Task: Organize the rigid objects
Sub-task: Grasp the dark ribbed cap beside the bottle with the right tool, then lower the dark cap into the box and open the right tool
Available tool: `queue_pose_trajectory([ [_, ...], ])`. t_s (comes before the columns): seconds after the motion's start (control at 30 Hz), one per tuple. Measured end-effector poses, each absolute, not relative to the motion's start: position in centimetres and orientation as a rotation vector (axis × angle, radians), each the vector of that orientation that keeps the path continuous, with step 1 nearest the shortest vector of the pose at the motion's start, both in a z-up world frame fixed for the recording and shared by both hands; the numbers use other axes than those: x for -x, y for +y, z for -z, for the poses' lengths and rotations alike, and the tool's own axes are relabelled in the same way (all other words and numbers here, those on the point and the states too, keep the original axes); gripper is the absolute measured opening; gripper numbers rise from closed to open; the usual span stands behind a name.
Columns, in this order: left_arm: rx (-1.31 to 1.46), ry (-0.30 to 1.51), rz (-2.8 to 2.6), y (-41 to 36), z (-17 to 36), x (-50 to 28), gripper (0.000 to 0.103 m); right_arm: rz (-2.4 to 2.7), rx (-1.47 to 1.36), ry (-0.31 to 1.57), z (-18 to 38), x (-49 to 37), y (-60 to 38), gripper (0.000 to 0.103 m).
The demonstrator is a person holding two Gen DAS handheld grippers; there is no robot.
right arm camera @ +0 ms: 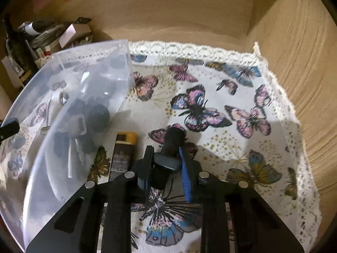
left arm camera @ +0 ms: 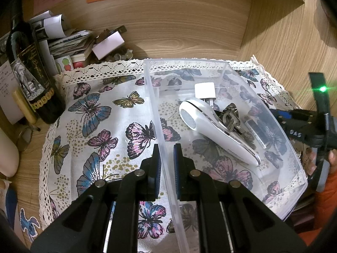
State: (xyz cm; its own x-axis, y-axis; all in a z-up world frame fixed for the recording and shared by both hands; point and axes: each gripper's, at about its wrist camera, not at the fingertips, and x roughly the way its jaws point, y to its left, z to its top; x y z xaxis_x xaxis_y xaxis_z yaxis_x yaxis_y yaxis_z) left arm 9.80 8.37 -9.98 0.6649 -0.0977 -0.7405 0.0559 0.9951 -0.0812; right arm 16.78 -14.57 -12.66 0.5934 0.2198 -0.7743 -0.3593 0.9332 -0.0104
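A clear plastic bin (left arm camera: 210,62) sits on the butterfly cloth (left arm camera: 101,113). It holds a white handheld device (left arm camera: 212,126), a white plug adapter (left arm camera: 205,91), a bunch of keys (left arm camera: 230,117) and a small clear-cased item (left arm camera: 256,131). My left gripper (left arm camera: 167,154) is shut on the bin's left wall. In the right wrist view the bin (right arm camera: 88,48) is at the left. My right gripper (right arm camera: 167,158) is shut on a black cylindrical object (right arm camera: 171,147) above the cloth (right arm camera: 242,113). A dark tube with a gold cap (right arm camera: 123,154) lies on the cloth beside the bin.
A dark wine bottle (left arm camera: 31,80) stands at the left with stacked papers and small boxes (left arm camera: 73,44) behind the cloth. Wooden walls (left arm camera: 189,21) close the back and right side. The right gripper's body (left arm camera: 305,126) shows past the bin's right wall.
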Motion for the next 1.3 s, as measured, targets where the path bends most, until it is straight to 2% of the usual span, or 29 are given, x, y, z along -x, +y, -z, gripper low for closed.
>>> queue_pose_trajectory([
  [0.3, 0.052, 0.839, 0.087, 8.4, 10.0, -9.8, 0.01, -0.401, 0.141, 0.731, 7.7, -14.7, -14.4, 0.022],
  [0.57, 0.053, 0.837, 0.088, 8.5, 9.9, -9.8, 0.01, -0.523, 0.209, 0.624, 4.5, -12.9, -10.2, 0.022],
  [1.23, 0.052, 0.836, 0.088, 8.5, 9.9, -9.8, 0.01, -0.625, 0.304, 0.788, 9.2, -14.0, -5.3, 0.022],
  [1.3, 0.052, 0.836, 0.089, 8.5, 9.9, -9.8, 0.01, -0.63, 0.303, 0.795, 9.1, -14.0, -5.4, 0.025],
])
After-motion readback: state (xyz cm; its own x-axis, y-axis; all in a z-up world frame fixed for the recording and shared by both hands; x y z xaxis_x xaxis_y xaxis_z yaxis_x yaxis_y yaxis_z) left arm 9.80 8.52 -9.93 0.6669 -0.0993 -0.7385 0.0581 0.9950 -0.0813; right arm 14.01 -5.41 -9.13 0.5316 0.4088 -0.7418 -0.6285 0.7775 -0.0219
